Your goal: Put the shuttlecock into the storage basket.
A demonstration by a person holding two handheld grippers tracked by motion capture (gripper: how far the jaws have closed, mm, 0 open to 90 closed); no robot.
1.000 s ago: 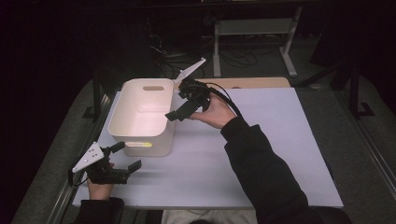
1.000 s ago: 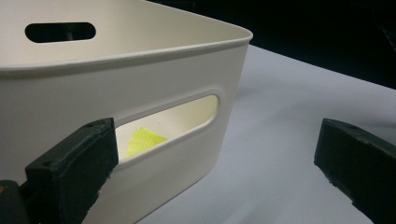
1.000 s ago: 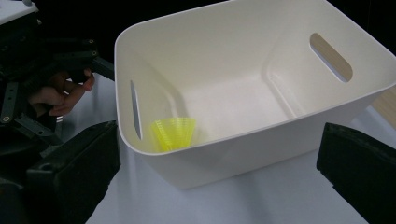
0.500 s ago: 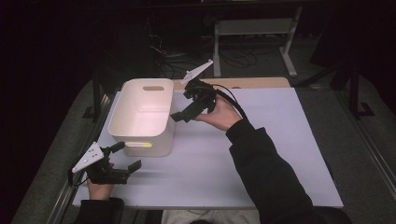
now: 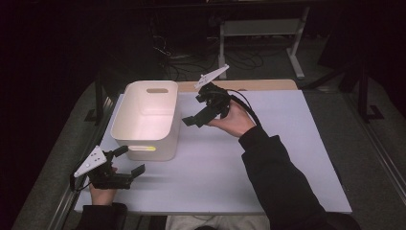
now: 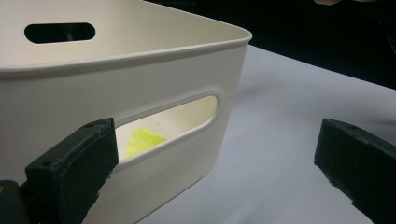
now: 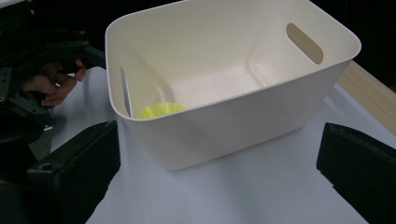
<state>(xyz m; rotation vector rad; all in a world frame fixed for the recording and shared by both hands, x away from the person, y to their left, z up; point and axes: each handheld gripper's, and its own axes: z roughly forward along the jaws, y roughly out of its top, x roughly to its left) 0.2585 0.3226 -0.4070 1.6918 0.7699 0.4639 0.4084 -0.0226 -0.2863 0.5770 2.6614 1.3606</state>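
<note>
White paper covers the table, dark room behind. Left of frame centre stands a cream plastic bin with rounded corners and slot handles; a small yellow object lies inside. The right gripper, jaws wide apart and empty, hovers beside its right wall. The left gripper, also spread and empty, sits at lower left, just before the bin's near wall.

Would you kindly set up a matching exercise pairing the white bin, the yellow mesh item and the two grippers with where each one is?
Things:
1. white bin
2. yellow mesh item
3. left gripper
4. right gripper

Places:
A. raised beside the bin's right wall, jaws apart
B. on the white table sheet, left of centre
C. at the table's near left edge, jaws apart
D. inside the bin, by a handle slot

Pairs: 1-B, 2-D, 3-C, 4-A
</note>
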